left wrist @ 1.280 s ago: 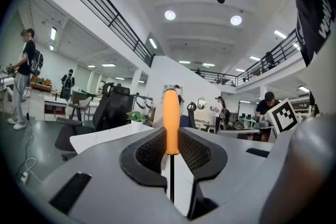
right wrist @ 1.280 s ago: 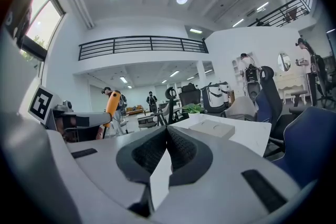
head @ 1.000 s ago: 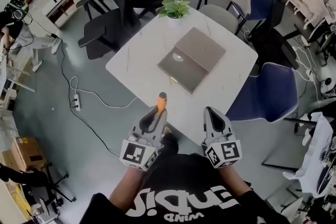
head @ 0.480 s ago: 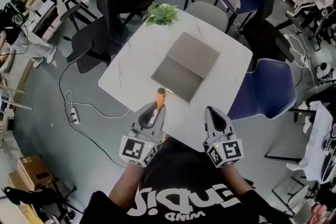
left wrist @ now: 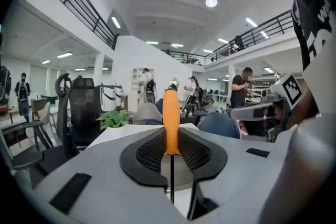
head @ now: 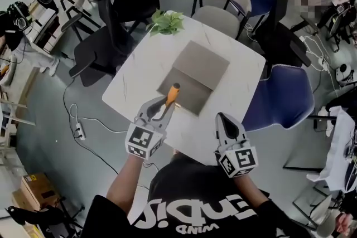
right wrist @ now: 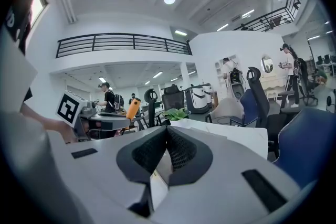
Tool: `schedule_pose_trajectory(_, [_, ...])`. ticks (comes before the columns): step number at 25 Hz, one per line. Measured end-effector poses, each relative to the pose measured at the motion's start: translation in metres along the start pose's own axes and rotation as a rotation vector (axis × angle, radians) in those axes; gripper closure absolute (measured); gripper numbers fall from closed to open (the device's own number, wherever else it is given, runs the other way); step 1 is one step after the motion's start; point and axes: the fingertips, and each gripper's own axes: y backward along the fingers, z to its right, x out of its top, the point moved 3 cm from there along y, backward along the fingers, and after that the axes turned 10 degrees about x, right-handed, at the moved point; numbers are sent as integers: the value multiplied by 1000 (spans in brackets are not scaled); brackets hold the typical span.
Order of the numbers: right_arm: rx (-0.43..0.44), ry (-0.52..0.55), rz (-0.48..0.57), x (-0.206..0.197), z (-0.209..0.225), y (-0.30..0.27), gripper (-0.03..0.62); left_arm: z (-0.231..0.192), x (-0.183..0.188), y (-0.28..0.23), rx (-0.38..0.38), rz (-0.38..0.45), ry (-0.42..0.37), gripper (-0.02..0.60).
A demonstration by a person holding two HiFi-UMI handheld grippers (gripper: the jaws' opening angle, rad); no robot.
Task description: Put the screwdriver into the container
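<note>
The screwdriver [head: 173,93] has an orange handle [left wrist: 170,119] and a thin dark shaft. My left gripper [head: 165,105] is shut on it where handle meets shaft, the handle pointing forward past the fingertips. In the head view the handle's end is above the near edge of the container [head: 201,67], a flat grey box lying open on the white table [head: 242,64]. My right gripper [head: 223,119] is at the table's near edge, to the right and apart from the box, shut with nothing between its fingers. The right gripper view [right wrist: 167,132] shows the orange handle [right wrist: 132,108] off to its left.
A small green plant [head: 165,22] stands at the table's far corner. Black office chairs [head: 111,36] stand at the left, a grey chair [head: 220,5] behind and a blue chair [head: 284,97] at the right. A cable with a power strip [head: 79,128] lies on the floor at the left.
My left gripper has carried the screwdriver forward from the table's near edge until its handle reaches the container. The right gripper has stayed at the near edge.
</note>
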Motion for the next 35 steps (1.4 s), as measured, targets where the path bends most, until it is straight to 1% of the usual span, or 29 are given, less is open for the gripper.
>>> schedule_pose_trajectory(4, [-15, -3, -4, 1, 8, 0, 582, -3, -1, -30, -71, -29, -112, 499])
schedule_pose_trajectory(10, [-44, -7, -1, 4, 19, 1, 582, -1, -13, -69, -170, -71, -214, 499])
schedule_pose_trajectory(13, [-57, -8, -1, 5, 23, -1, 582, 3, -26, -86, -222, -99, -275, 499])
schedule_pose_trajectory(15, [-67, -12, -1, 4, 24, -2, 582, 4, -36, -97, -252, -118, -302, 499])
schedule_pose_trajectory(18, [-79, -19, -3, 3, 26, -1, 582, 2, -50, -112, -278, -152, -358, 499])
schedule_pose_trajectory(24, [-109, -31, -12, -2, 31, -2, 582, 3, -86, -132, -349, -254, -479, 499])
schedule_pose_trajectory(29, [-132, -40, -19, -5, 34, -5, 582, 7, -111, -146, -406, -319, -541, 499])
schedule_pose_trajectory(35, [-155, -51, -25, -8, 39, -6, 582, 16, -132, -161, -480, -358, -697, 499])
